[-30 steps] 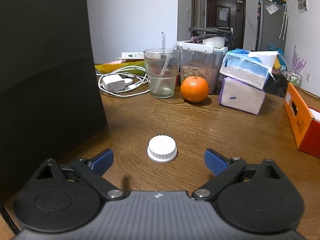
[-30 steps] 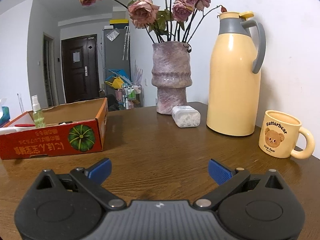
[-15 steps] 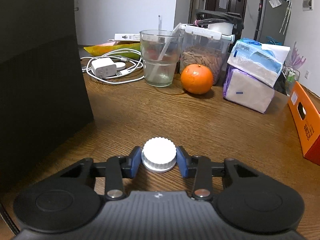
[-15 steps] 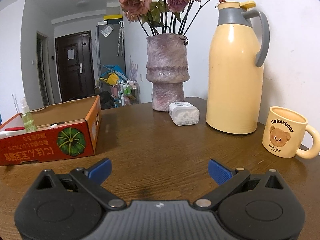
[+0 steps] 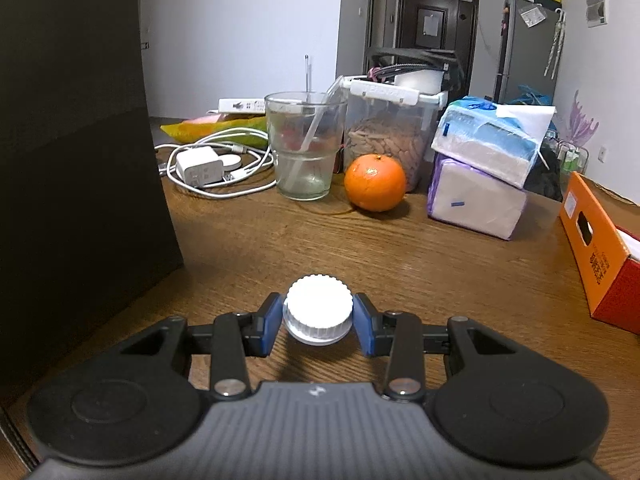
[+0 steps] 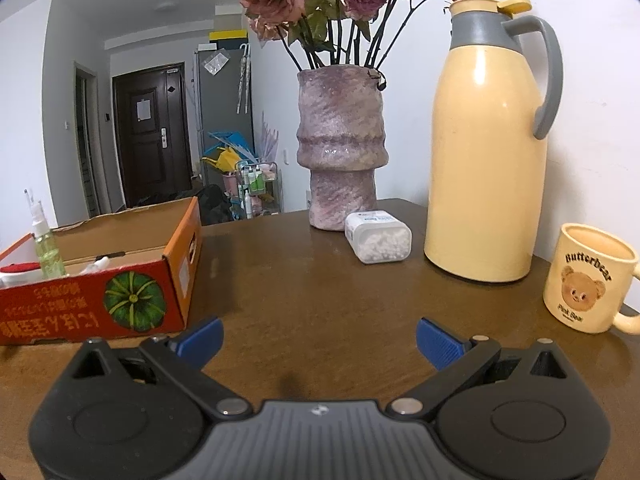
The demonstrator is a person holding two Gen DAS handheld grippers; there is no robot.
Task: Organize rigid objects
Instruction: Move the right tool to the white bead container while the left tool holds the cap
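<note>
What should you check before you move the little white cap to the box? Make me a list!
1. Left gripper shut on the white cap, a blue pad on each side: ok.
2. Cap lifted off the table: cannot tell; a shadow lies just under it.
3. Path ahead: the glass and the orange stand well beyond the cap: ok.
4. Orange box open on top, with room beside the spray bottle: ok.
5. Right gripper open and holding nothing: ok.
6. How far the box is from the cap: cannot tell.
</note>
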